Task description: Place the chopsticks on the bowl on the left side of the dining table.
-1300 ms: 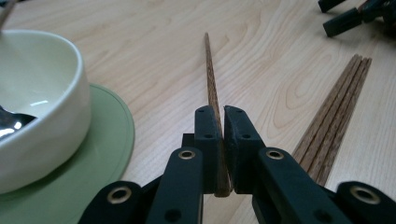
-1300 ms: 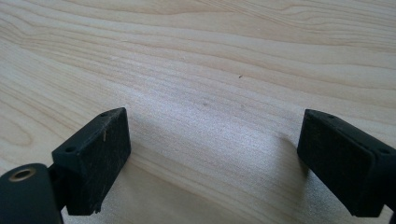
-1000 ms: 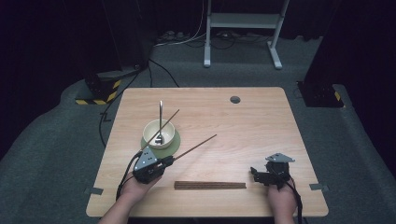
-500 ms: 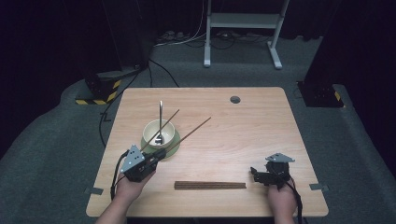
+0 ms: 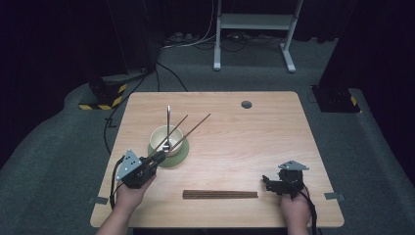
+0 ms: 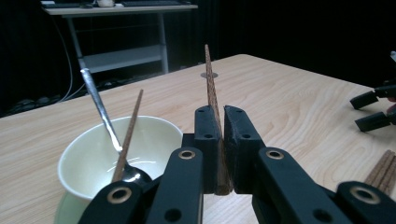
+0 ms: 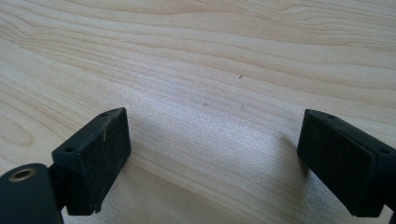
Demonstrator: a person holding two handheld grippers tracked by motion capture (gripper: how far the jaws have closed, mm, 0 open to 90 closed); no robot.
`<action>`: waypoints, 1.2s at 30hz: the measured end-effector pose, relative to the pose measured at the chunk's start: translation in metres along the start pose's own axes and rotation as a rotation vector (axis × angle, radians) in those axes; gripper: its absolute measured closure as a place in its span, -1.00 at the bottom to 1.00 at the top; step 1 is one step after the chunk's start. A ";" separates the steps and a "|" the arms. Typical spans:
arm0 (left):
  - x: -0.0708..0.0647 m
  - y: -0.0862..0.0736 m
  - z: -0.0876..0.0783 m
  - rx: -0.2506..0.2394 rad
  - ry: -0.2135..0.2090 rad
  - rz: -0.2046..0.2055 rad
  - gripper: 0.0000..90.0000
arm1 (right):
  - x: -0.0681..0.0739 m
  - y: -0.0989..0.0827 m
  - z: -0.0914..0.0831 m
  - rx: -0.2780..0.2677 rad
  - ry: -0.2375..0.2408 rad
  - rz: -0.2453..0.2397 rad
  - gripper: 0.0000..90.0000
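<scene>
My left gripper (image 5: pixel 152 159) (image 6: pixel 219 140) is shut on a brown wooden chopstick (image 5: pixel 188 132) (image 6: pixel 212 105), gripped near its thick end. The stick slants up and away over the cream bowl (image 5: pixel 159 136) (image 6: pixel 93 156). The bowl rests on a green saucer (image 5: pixel 178 157). In the bowl lean a metal spoon (image 5: pixel 168 120) (image 6: pixel 99 107) and a second chopstick (image 5: pixel 177 126) (image 6: pixel 130 130). My right gripper (image 5: pixel 268 181) (image 7: pixel 210 158) rests low over bare wood at the front right, its jaws open with nothing between them.
A bundle of brown chopsticks (image 5: pixel 220 194) (image 6: pixel 384 170) lies flat near the front edge of the wooden table (image 5: pixel 254 142), between the hands. A round cable hole (image 5: pixel 246 104) sits at the back. Dark floor, cables and a stand lie beyond.
My left gripper has moved left and risen a little with the chopstick; the stick's far tip has swung back and left over the bowl. The right gripper has stayed put.
</scene>
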State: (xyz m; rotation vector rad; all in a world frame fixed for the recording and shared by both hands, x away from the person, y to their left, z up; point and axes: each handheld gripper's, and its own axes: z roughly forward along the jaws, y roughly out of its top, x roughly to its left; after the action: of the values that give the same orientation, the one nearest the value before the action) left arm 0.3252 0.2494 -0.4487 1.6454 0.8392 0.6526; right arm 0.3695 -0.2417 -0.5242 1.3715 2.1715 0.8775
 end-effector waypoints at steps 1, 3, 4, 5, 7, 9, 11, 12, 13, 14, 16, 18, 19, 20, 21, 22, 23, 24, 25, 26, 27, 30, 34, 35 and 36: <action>0.001 0.000 0.000 -0.006 0.006 -0.003 0.87 | 0.000 0.000 0.000 0.000 0.000 0.000 -0.78; 0.003 0.000 -0.002 -0.009 0.015 -0.006 0.86 | 0.000 0.000 0.000 0.000 0.000 0.000 -0.78; 0.004 0.000 -0.002 -0.010 0.015 -0.008 0.87 | 0.000 0.000 0.000 0.000 0.000 0.000 -0.78; 0.005 0.000 -0.003 -0.011 0.018 -0.008 0.86 | 0.000 0.000 0.000 0.000 0.000 0.000 -0.78; 0.007 0.000 -0.004 -0.011 0.024 -0.009 0.86 | 0.000 0.000 0.000 0.001 0.001 0.000 -0.78; 0.009 0.000 -0.004 -0.013 0.030 -0.016 0.87 | 0.000 0.000 0.000 0.001 0.001 0.000 -0.78; 0.010 0.000 -0.005 -0.014 0.036 -0.024 0.87 | 0.000 0.000 0.000 0.001 0.001 0.000 -0.78; 0.011 -0.001 -0.005 -0.012 0.039 -0.026 0.87 | 0.000 0.000 0.000 0.000 0.001 0.000 -0.78; 0.011 -0.001 -0.005 -0.010 0.046 -0.029 0.87 | 0.000 0.000 0.000 0.000 0.001 0.000 -0.78; 0.012 -0.001 -0.005 -0.010 0.047 -0.029 0.87 | 0.000 0.000 0.000 0.000 0.001 0.000 -0.78; 0.014 -0.002 -0.005 -0.008 0.052 -0.026 0.86 | 0.000 0.000 0.000 0.000 0.001 0.000 -0.78; 0.015 -0.002 -0.005 -0.004 0.066 -0.031 0.87 | 0.000 0.000 0.000 0.000 0.001 0.000 -0.78; 0.016 -0.002 -0.005 0.001 0.068 -0.033 0.87 | 0.000 0.000 0.000 0.000 0.001 0.000 -0.78; 0.017 -0.003 -0.005 0.005 0.072 -0.030 0.87 | 0.000 0.000 0.000 0.000 0.000 0.000 -0.78; 0.018 -0.003 -0.005 0.005 0.077 -0.033 0.87 | 0.000 0.000 0.000 0.000 0.000 0.000 -0.78; 0.018 -0.004 -0.005 0.010 0.082 -0.046 0.86 | 0.000 0.000 0.000 0.000 0.001 0.000 -0.78; 0.019 -0.004 -0.005 0.013 0.086 -0.038 0.87 | 0.000 0.000 0.000 0.000 0.000 0.000 -0.78; 0.020 -0.005 -0.005 0.012 0.091 -0.047 0.87 | 0.000 0.000 0.000 0.000 0.001 -0.001 -0.78; 0.022 -0.006 -0.005 0.021 0.090 -0.043 0.86 | 0.000 0.000 0.000 0.000 0.000 -0.001 -0.78; 0.022 -0.006 -0.005 0.022 0.099 -0.044 0.86 | 0.000 0.000 0.000 0.000 0.000 -0.001 -0.78; 0.023 -0.007 -0.004 0.025 0.097 -0.046 0.86 | 0.000 0.000 0.000 0.001 0.001 0.000 -0.78; 0.026 -0.010 -0.003 0.039 0.105 -0.055 0.87 | 0.000 0.000 0.000 0.004 0.003 0.000 -0.78; 0.029 -0.013 0.000 0.064 0.108 -0.058 0.87 | 0.000 0.000 0.000 0.000 0.000 0.000 -0.78; 0.029 -0.013 0.001 0.064 0.110 -0.059 0.86 | 0.000 0.000 0.000 0.000 0.000 0.000 -0.78; 0.030 -0.014 0.001 0.070 0.113 -0.061 0.87 | 0.000 0.000 0.000 0.005 0.004 -0.001 -0.78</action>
State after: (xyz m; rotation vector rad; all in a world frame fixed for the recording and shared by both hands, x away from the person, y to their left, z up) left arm 0.3409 0.2746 -0.4627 1.6512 0.9999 0.6849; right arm 0.3694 -0.2419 -0.5239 1.3724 2.1782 0.8760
